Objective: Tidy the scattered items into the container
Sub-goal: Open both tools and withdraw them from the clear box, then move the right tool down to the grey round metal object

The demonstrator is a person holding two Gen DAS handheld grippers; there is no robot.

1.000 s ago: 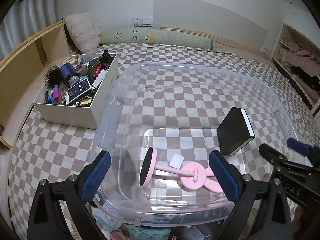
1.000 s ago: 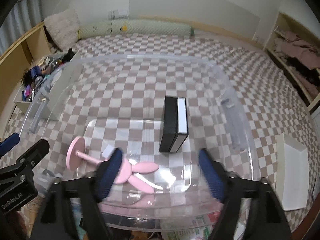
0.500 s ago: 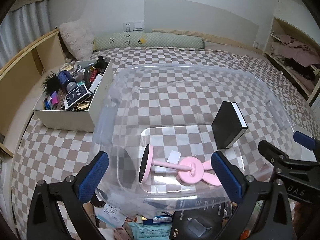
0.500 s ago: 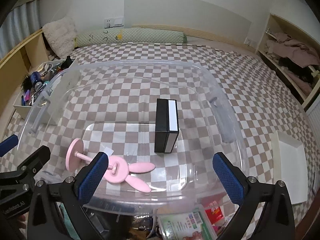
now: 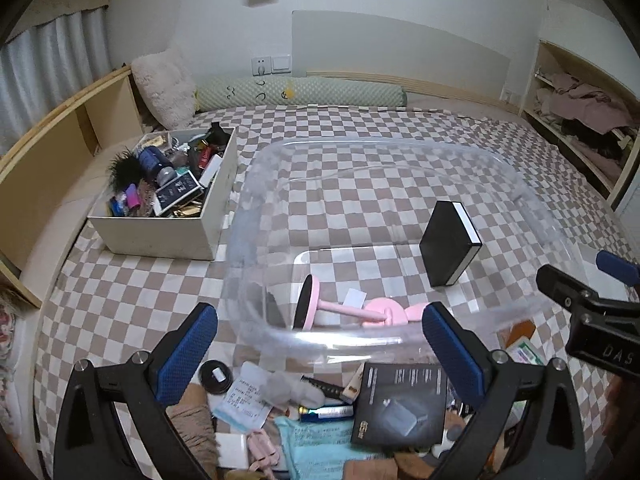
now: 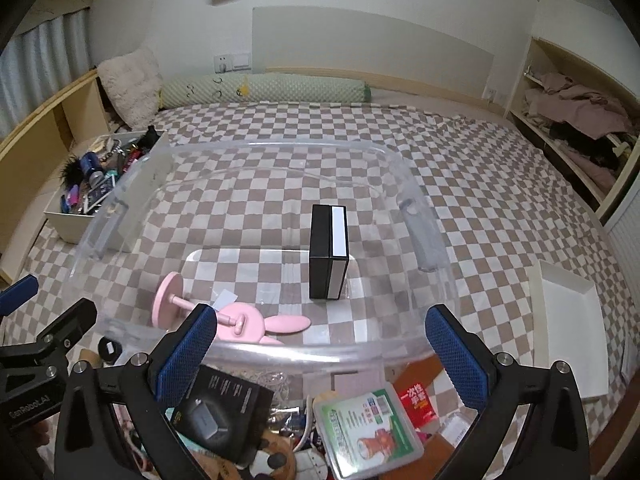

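We find the left claw [image 5: 318,344] and right claw [image 6: 320,346] both spread wide and empty, above scattered items [image 6: 360,420] on the bed [image 6: 480,168]. Just beyond, the clear plastic container [image 6: 424,236] holds a black box [image 6: 328,256] and a pink bunny stand [image 6: 240,318].

The supporting surface is a bed covered with a brown-and-white checked sheet [image 5: 360,128]. The following rest directly on it:

- A clear plastic rectangular tub [image 5: 256,184], centre.
- An open white cardboard box filled with small items [image 5: 160,236], just beside the tub's left wall.
- A flat white rectangular tray [image 6: 568,320], near the right edge of the bed.
- A long green bolster pillow [image 5: 300,94] and a fluffy cream cushion [image 5: 164,88], along the head of the bed.
- A pile of scattered items along the near edge, including a black printed carton [image 5: 400,404], a clear case with a green label [image 6: 368,428], a red booklet [image 6: 418,402] and a round black lid [image 5: 216,376].
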